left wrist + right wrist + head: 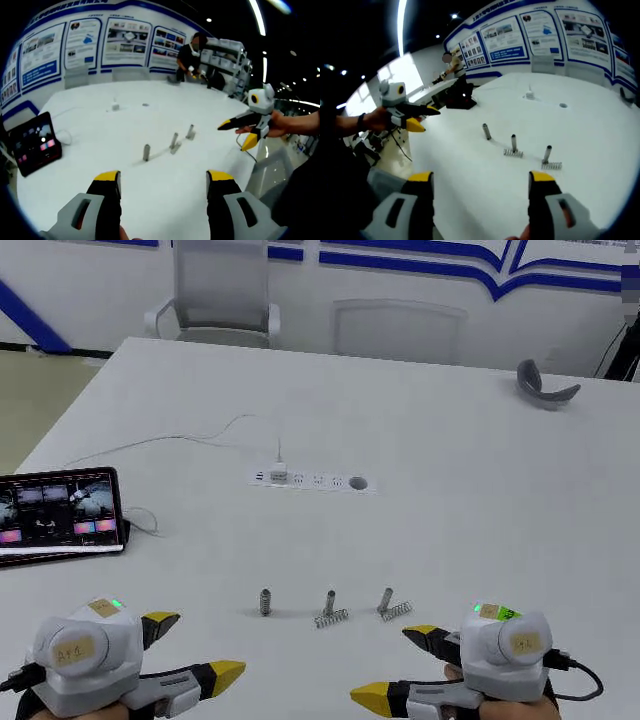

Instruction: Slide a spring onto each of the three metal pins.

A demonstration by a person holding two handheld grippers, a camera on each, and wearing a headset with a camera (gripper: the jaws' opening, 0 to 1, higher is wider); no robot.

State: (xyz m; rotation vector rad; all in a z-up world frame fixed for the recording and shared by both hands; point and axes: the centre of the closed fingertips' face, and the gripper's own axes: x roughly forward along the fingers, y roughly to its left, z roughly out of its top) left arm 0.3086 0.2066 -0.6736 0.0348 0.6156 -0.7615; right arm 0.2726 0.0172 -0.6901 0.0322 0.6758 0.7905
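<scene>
I am holding the left tongs (205, 643) and right tongs (385, 665) apart. The spring (397, 611) is lying flat just ahead, nearer the right.

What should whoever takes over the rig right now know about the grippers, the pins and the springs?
Left gripper: open, empty, low at the near edge of the table.
Right gripper: open, empty, also at the near edge.
Upright in a row on the table:
left pin looks ribbed, so it likely carries its spring already;
middle pin is bare, with the middle spring lying at its foot;
right pin is bare, with the right spring lying beside it.
Done: probably one pin.
Left: slide the two loose springs onto their pins.
</scene>
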